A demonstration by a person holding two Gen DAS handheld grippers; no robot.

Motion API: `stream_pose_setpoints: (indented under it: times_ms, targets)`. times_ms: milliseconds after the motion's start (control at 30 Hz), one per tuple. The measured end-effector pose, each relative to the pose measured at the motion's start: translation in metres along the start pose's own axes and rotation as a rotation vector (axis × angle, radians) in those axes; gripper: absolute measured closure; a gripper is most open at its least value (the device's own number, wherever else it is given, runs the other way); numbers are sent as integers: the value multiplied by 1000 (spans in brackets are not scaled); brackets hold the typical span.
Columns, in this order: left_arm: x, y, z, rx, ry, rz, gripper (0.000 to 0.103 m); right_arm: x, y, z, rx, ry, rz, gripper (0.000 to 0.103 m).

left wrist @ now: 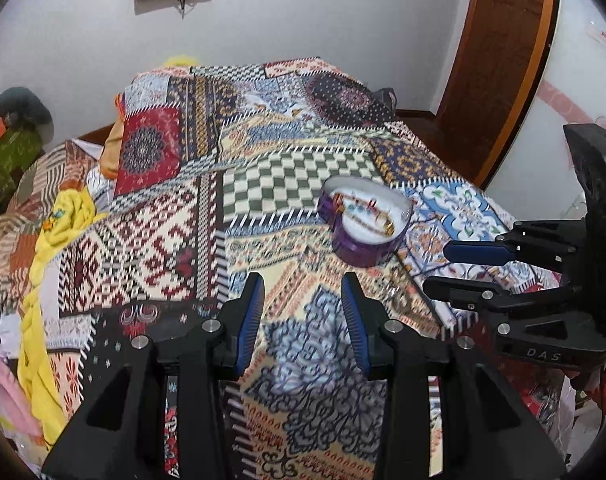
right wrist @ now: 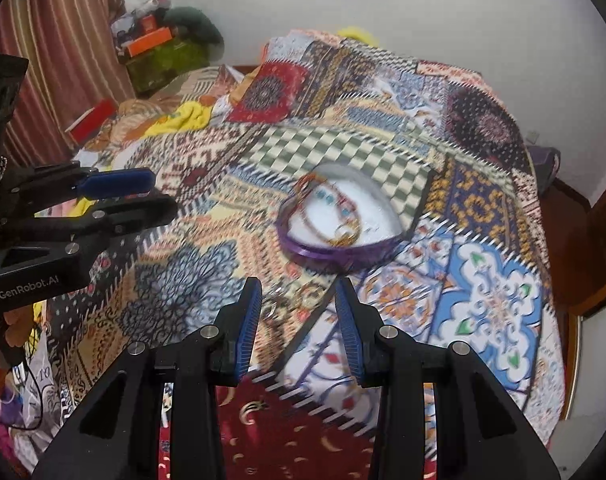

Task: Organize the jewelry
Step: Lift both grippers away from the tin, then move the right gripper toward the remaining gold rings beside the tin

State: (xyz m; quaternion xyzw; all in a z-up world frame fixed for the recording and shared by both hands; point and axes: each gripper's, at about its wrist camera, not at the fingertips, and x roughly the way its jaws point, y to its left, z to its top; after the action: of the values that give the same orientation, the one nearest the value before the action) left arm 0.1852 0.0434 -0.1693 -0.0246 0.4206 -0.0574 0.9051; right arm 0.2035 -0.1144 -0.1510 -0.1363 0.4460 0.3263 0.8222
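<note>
From the left wrist camera, the left gripper (left wrist: 303,320) hangs over the patchwork bedspread (left wrist: 151,240) with its jaws parted and nothing between them, and the right gripper (left wrist: 455,268) reaches in from the side, also parted and empty. The purple heart-shaped box (left wrist: 363,220) sits ahead of both, well clear of either set of fingers, lid off, its white inside holding a loose tangle of jewelry (left wrist: 367,210): beaded strands and what looks like a gold-coloured piece, too fine to tell apart. The box rests on soft, rumpled cloth near the bed's edge, so I judge a sideways nudge from a finger could tip it or push it toward the drop. From the right wrist camera, the right gripper (right wrist: 299,320) is open and empty above the spread, the left gripper (right wrist: 143,196) off to the side in the same state. The box (right wrist: 339,252) lies just beyond the fingertips, blurred, with the strands (right wrist: 335,220) looped over one another inside. The risk here, I think, is pinching one strand and dragging the whole knot out with it, or closing on the thin box wall instead and lifting the box.
</note>
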Motion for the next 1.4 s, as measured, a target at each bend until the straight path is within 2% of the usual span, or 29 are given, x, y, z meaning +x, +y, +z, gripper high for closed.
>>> stream_pose_setpoints:
  times_ms: [233,533,667,1000,1200,1400]
  targets:
    - [5,15,-14,-48,26,-17,64,22,14,-3,-13,69,29,69]
    - [2,17,-22,-49,20,-40,64,42,12,-4,2,145,33,69]
    - [-1,13,-21,-47,13,-56,64,45,12,-3,-7,155,38,83]
    - [5,-7,-18,-10,42,-73,64,25,8,-3,-1,76,28,83]
    - [15,-31,-13,38,67,-88,64,-1,-11,-9,31,18,-1,83]
    - [36,-46,-10,28,118,-127,64,-16,-29,-19,59,-17,-27,83]
